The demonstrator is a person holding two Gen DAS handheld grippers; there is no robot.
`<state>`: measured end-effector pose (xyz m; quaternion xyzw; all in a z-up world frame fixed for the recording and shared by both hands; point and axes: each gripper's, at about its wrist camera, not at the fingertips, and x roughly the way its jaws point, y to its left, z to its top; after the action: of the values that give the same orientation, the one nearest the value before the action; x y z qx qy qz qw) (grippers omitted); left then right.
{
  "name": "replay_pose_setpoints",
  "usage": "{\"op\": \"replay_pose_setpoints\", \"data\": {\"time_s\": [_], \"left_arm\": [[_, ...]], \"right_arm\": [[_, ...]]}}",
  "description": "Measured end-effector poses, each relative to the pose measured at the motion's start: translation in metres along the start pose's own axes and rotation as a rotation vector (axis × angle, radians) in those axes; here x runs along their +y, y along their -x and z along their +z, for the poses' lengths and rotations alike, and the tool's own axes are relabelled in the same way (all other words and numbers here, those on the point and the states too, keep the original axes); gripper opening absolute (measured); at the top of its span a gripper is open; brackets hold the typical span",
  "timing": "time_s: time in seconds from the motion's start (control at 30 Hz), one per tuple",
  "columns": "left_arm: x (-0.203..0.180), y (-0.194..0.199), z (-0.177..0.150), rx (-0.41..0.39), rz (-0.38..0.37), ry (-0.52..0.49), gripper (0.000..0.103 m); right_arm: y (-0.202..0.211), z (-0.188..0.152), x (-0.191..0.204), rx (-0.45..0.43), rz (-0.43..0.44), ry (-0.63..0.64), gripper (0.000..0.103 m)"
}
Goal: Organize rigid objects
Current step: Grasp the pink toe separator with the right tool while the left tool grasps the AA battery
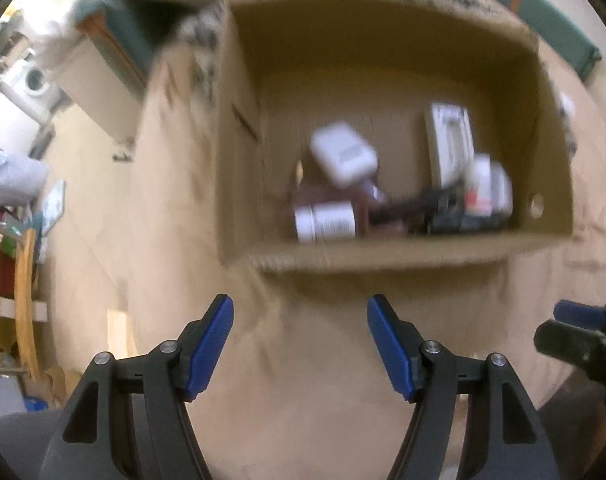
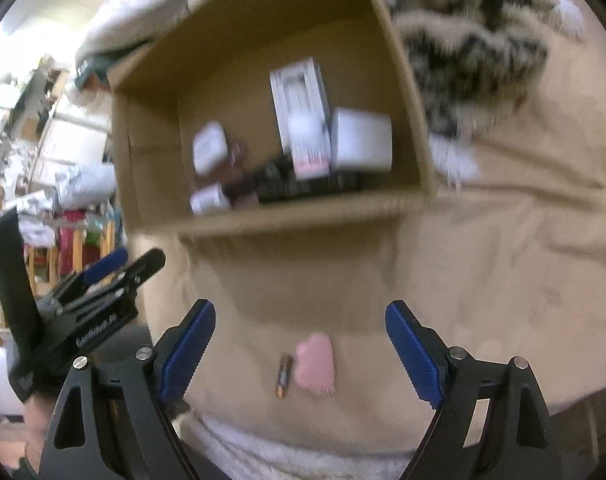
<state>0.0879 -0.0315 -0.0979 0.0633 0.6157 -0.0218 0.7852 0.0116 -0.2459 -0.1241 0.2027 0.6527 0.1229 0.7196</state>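
The battery and the pink piece beside it lie on the tan blanket right under my right tool, between its two blue pads and toward me from the cardboard box. The battery's long axis runs roughly along the line the right tool points, so the pads already stand on either side of its narrow width. The pink piece sits just to its right, near but, as far as the blur lets me judge, not touching.

My right tool is clearly the nearer one. Its pads stand wide apart with nothing held. My left tool hangs off to the left over bare blanket, facing the box's near wall, moderately apart and also empty.

The box sits further up the blanket, open-topped, with white bottles, small white boxes and dark items already inside. I judge the next move is a straight drop onto the battery, keeping the right pad clear of the pink piece.
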Motion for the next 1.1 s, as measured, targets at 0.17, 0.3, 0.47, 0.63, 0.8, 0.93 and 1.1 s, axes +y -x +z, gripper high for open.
{"op": "replay_pose_setpoints", "data": {"time_s": [0.17,0.3,0.47,0.63,0.8,0.93,1.1], "left_arm": [[-0.001,-0.005,-0.004,0.028,-0.028,0.029,0.067],[-0.001,-0.004,-0.004,0.020,-0.033,0.035,0.067],[-0.003,-0.007,-0.003,0.034,-0.051,0.039,0.067],[-0.010,-0.006,-0.004,0.032,-0.055,0.023,0.067],[-0.013,-0.008,-0.006,0.033,-0.044,0.015,0.067],[-0.016,-0.015,-0.011,0.051,-0.026,0.002,0.067],[-0.032,-0.029,-0.025,0.119,-0.035,-0.052,0.066]], "right_arm": [[-0.030,-0.021,0.005,0.103,-0.052,0.039,0.077],[-0.055,-0.031,0.015,0.194,-0.099,0.102,0.059],[-0.074,-0.037,0.027,0.232,-0.190,0.187,0.051],[-0.068,-0.034,0.039,0.165,-0.228,0.263,0.032],[-0.031,-0.025,0.043,0.025,-0.187,0.255,0.032],[0.021,-0.018,0.050,-0.188,-0.175,0.269,0.032],[0.069,-0.006,0.045,-0.379,-0.098,0.191,0.032]]}}
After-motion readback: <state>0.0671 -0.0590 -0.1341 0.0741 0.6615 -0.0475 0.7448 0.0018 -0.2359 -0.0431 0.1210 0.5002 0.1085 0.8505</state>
